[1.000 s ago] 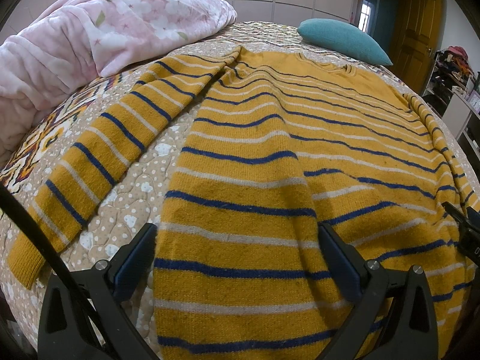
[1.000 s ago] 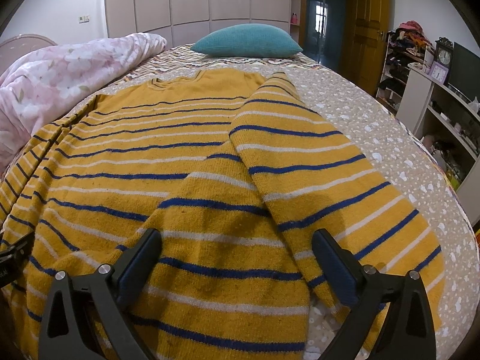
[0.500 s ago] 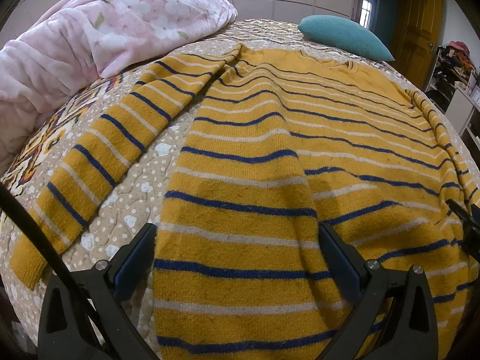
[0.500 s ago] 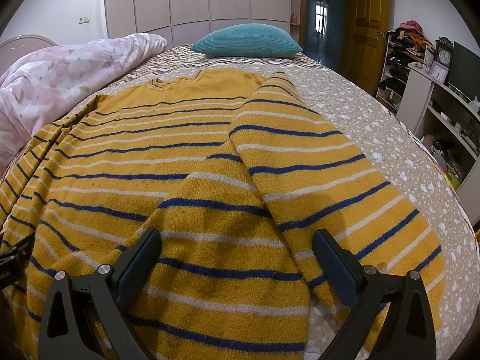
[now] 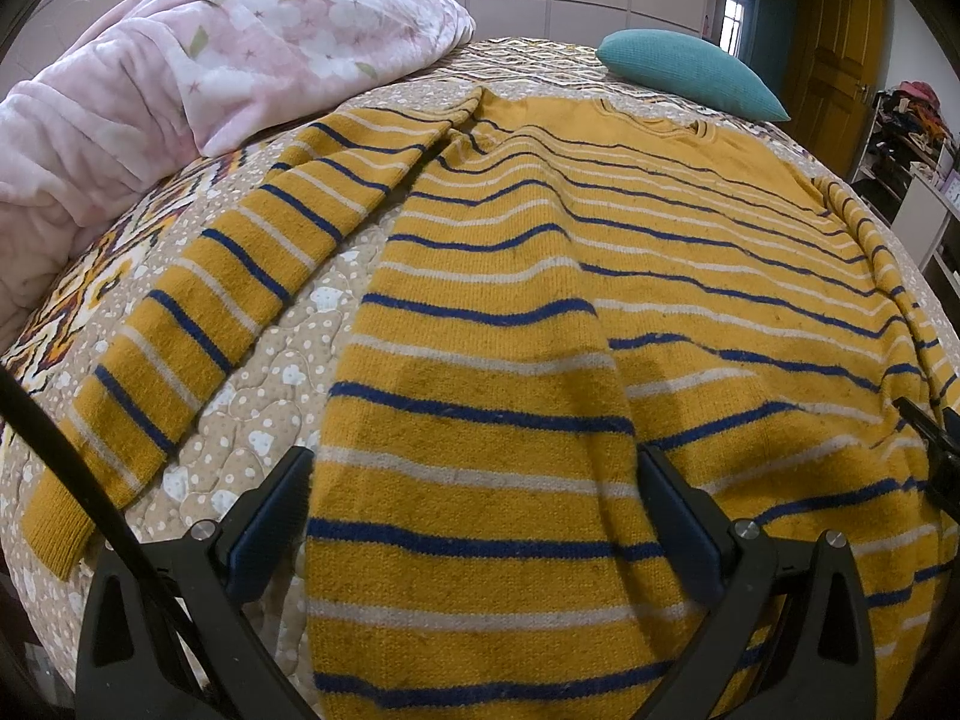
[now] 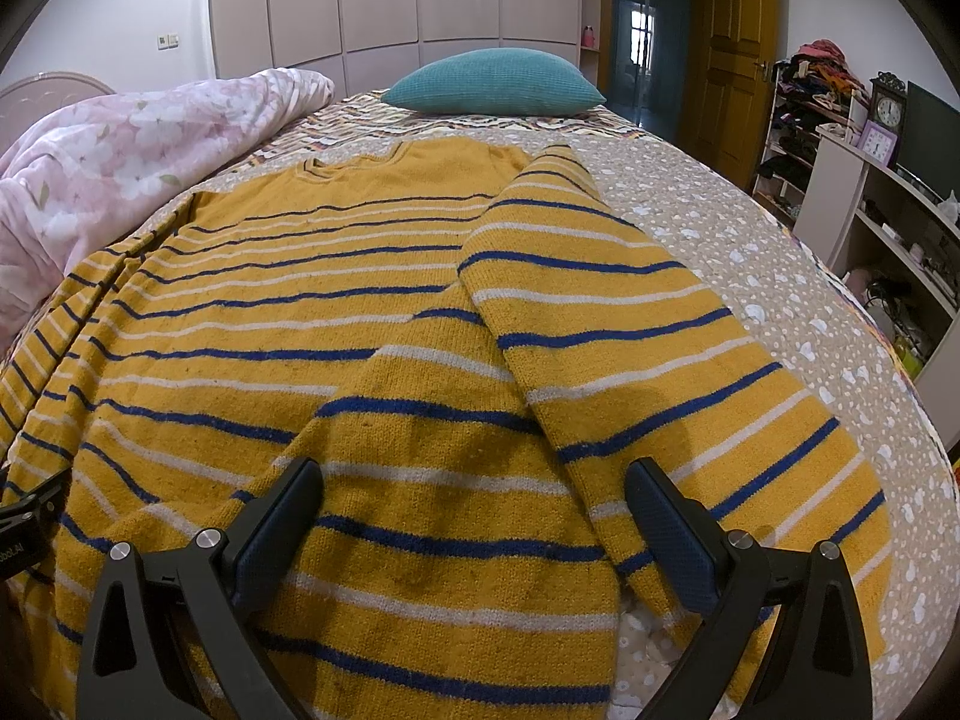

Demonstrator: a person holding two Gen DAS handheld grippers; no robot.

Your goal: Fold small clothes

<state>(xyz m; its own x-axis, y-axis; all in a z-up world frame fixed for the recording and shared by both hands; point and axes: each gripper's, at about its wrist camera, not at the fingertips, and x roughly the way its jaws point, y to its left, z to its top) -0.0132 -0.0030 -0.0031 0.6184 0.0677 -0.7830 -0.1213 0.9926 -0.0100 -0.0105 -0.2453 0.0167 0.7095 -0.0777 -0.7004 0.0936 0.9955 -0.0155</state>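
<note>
Lying flat on the quilted bed (image 6: 750, 252), a yellow striped sweater (image 5: 540, 312) is seen with its hem nearest both cameras. The left tongs (image 5: 474, 516) and right tongs (image 6: 474, 522) are held spread wide above the hem, nothing pinched.

Left wrist cam: low over the sweater (image 5: 540, 360) hem, looking up the bed (image 5: 288, 372) toward the pillow (image 5: 690, 69), angled slightly right; left tool (image 5: 474, 504) fingers frame the bottom. Right wrist cam: same height, near the hem's right side, facing the pillow (image 6: 492, 84) straight on; right tool (image 6: 474, 510) in the foreground. Both very close to the fabric. Shared: sweater (image 6: 300, 312) body, pillow, pink blanket (image 5: 210, 72), wardrobe, door.
</note>
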